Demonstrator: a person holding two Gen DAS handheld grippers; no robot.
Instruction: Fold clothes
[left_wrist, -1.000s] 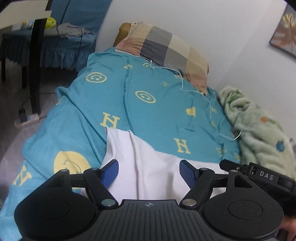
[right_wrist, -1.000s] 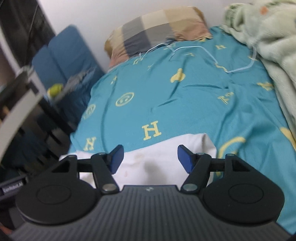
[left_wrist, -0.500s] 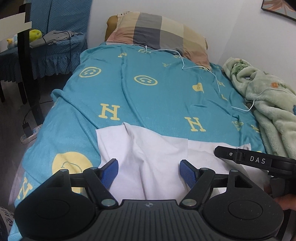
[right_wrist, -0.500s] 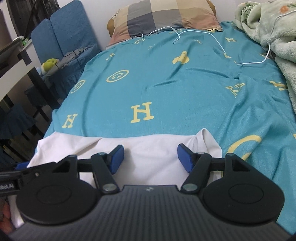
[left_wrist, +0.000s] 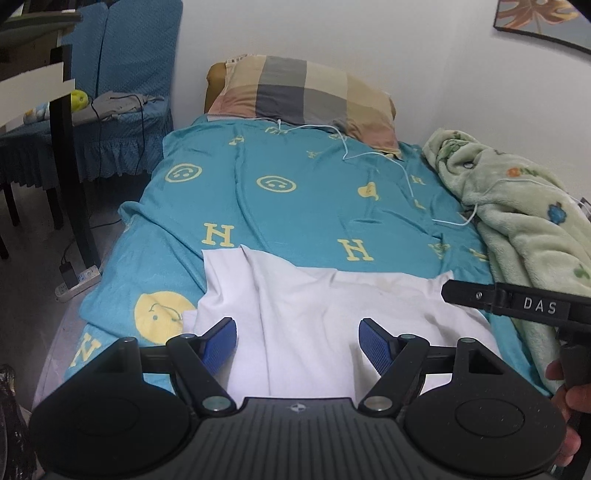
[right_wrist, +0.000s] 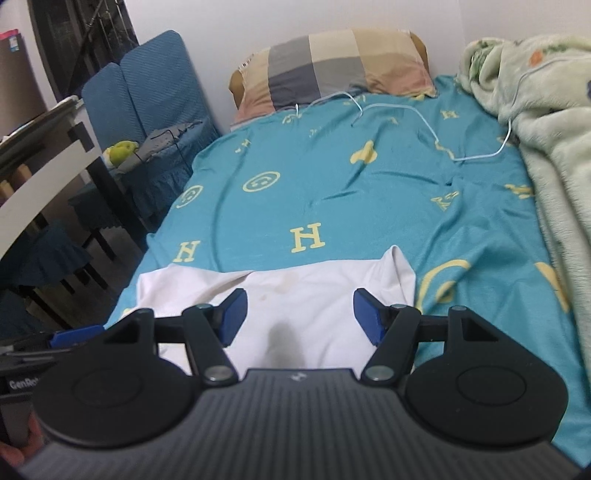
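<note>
Two tools hover over the near end of a bed (left_wrist: 314, 206), both with their blue pads standing well apart and nothing clamped between them. The left tool (left_wrist: 297, 341) sits above the left half of a white garment (left_wrist: 306, 317), and the right tool (right_wrist: 298, 317) sits above the garment's right half; the cloth shows through each gap, but neither pair of pads presses on it.

The white garment lies spread across the foot of the bed on a teal sheet printed with yellow letters and smiley faces. Its far edge runs roughly straight across the bed, with a raised crease toward the left and a small upturned corner at the right. A faint stain marks the fabric near the right tool.

At the head of the bed rests a checked pillow (left_wrist: 310, 96), with a thin white cable (left_wrist: 406, 173) trailing from it across the sheet. A pale green fleece blanket (left_wrist: 517, 206) is heaped along the right side by the wall. To the left stands a chair with a blue cover (left_wrist: 129, 74).
</note>
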